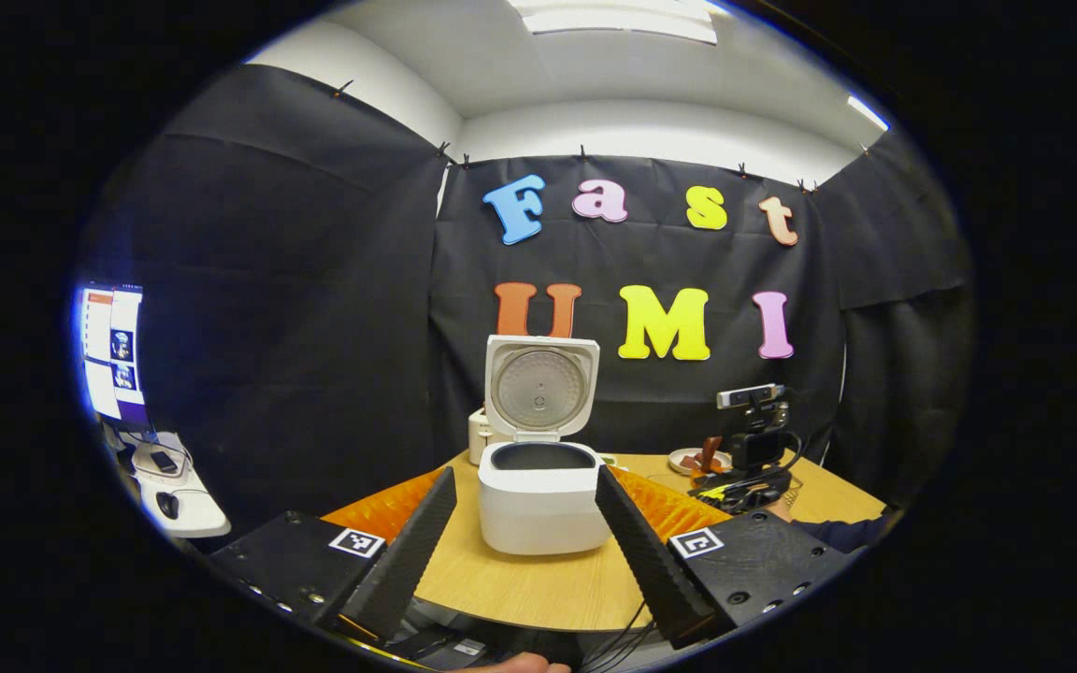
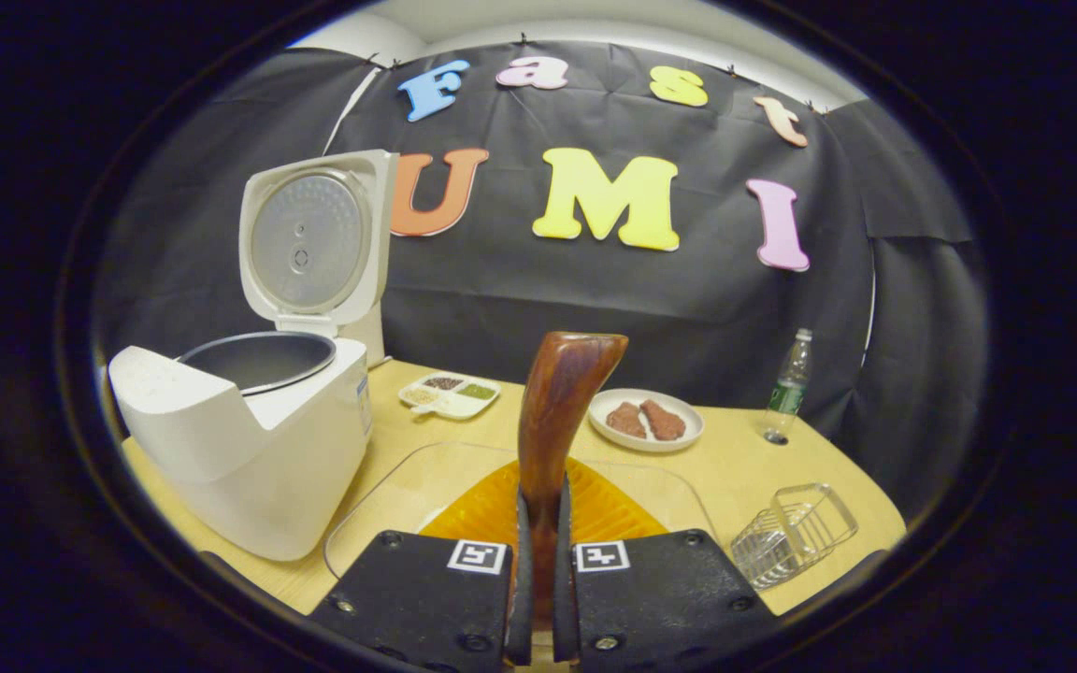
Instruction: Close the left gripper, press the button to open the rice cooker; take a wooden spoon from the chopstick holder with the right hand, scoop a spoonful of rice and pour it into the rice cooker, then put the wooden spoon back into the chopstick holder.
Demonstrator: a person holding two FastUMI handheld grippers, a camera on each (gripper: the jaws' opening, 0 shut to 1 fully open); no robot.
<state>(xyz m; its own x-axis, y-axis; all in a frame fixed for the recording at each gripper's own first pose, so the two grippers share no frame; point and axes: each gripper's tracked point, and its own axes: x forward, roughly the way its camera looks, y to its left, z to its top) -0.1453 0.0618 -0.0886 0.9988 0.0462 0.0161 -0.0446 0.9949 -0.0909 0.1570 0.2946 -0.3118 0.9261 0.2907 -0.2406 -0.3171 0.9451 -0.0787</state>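
The white rice cooker (image 1: 538, 509) stands in mid-table with its lid (image 1: 538, 388) raised upright and its dark inner pot showing. My left gripper (image 1: 525, 479) is open, short of the cooker, one finger on each side of it in the view. My right gripper (image 2: 544, 509) is shut on the dark wooden spoon (image 2: 562, 402), whose broad end points away from me above an orange ribbed dish (image 2: 595, 509). The open rice cooker (image 2: 249, 439) is to the spoon's left. A wire chopstick holder (image 2: 791, 533) lies at the lower right. The right gripper (image 1: 753, 458) also appears right of the cooker.
A clear tray (image 2: 389, 505) surrounds the orange dish. Behind it are a small divided seasoning dish (image 2: 450, 393), a white plate (image 2: 646, 441) with brown pieces and a water bottle (image 2: 786, 383). A side desk with screens (image 1: 113, 350) stands off to the left.
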